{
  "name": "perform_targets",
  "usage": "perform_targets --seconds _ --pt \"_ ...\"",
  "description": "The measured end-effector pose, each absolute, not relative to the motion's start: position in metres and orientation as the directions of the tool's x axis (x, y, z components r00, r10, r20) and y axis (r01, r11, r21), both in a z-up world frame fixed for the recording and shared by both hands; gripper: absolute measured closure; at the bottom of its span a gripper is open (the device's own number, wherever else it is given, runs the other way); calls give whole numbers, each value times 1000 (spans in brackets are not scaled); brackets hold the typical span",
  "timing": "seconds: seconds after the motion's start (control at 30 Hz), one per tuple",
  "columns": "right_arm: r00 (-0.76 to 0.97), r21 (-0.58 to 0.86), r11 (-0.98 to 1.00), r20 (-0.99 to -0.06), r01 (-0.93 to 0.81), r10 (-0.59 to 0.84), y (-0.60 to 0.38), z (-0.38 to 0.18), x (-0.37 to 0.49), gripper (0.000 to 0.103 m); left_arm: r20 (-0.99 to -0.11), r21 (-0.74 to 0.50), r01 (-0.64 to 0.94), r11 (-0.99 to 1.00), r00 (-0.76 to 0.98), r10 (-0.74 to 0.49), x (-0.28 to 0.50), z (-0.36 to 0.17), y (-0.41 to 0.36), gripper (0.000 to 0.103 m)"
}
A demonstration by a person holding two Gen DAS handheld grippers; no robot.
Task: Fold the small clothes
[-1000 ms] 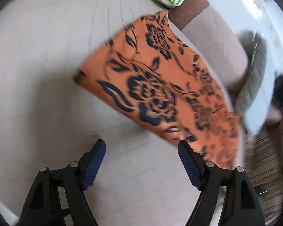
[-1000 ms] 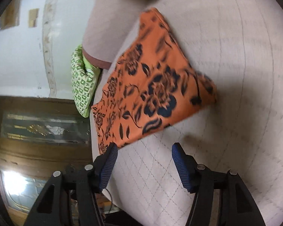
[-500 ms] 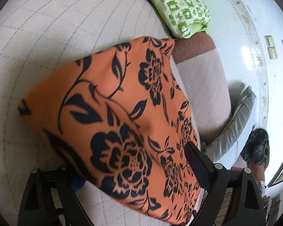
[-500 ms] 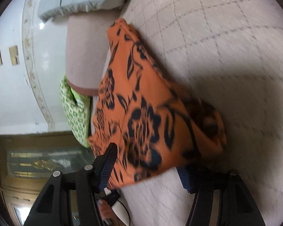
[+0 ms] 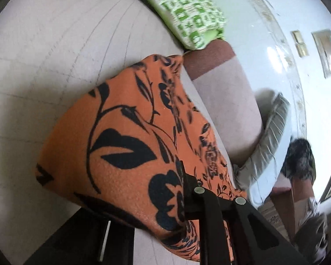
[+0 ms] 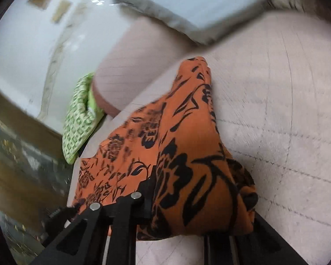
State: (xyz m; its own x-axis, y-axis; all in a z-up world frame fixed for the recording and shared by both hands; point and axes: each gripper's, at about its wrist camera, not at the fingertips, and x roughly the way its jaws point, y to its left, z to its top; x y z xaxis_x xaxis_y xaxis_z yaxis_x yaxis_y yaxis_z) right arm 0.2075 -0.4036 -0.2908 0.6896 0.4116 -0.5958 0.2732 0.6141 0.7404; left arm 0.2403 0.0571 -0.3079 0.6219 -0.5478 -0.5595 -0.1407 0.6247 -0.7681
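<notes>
An orange cloth with a black flower print (image 5: 130, 137) lies on a pale quilted surface (image 5: 55, 50). In the left wrist view my left gripper (image 5: 161, 190) is shut on the cloth's near corner, which drapes over and hides the left finger. In the right wrist view the same cloth (image 6: 183, 150) bunches up between my fingers. My right gripper (image 6: 187, 201) is shut on its near corner, and the fabric hides the right finger. Both held corners are lifted off the surface.
A green and white patterned cushion (image 5: 187, 13) lies at the far edge, also seen in the right wrist view (image 6: 79, 119). A grey pillow (image 6: 187, 6) and a padded pink-brown armrest (image 5: 222, 97) lie behind the cloth. A white wall (image 5: 275, 22) stands beyond.
Both grippers moved in onto the cloth's near corners and closed on them. The corners are now lifted and the cloth is bunched toward the cameras.
</notes>
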Motion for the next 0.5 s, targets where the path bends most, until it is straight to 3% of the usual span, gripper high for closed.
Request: perform_targets --seconds 0.27,0.43,0.5 --pt "654 716 644 -627 269 423 -395 -263 133 86 -590 -743 -142 654 599 -541 169 -289 78 87" --pt "568 715 619 -671 326 476 -390 -282 75 86 -662 -689 -168 705 541 -518 113 -303 92 87" --pt "515 699 615 -701 364 493 -390 -296 61 86 -689 -670 -184 719 516 -509 105 -312 96 82"
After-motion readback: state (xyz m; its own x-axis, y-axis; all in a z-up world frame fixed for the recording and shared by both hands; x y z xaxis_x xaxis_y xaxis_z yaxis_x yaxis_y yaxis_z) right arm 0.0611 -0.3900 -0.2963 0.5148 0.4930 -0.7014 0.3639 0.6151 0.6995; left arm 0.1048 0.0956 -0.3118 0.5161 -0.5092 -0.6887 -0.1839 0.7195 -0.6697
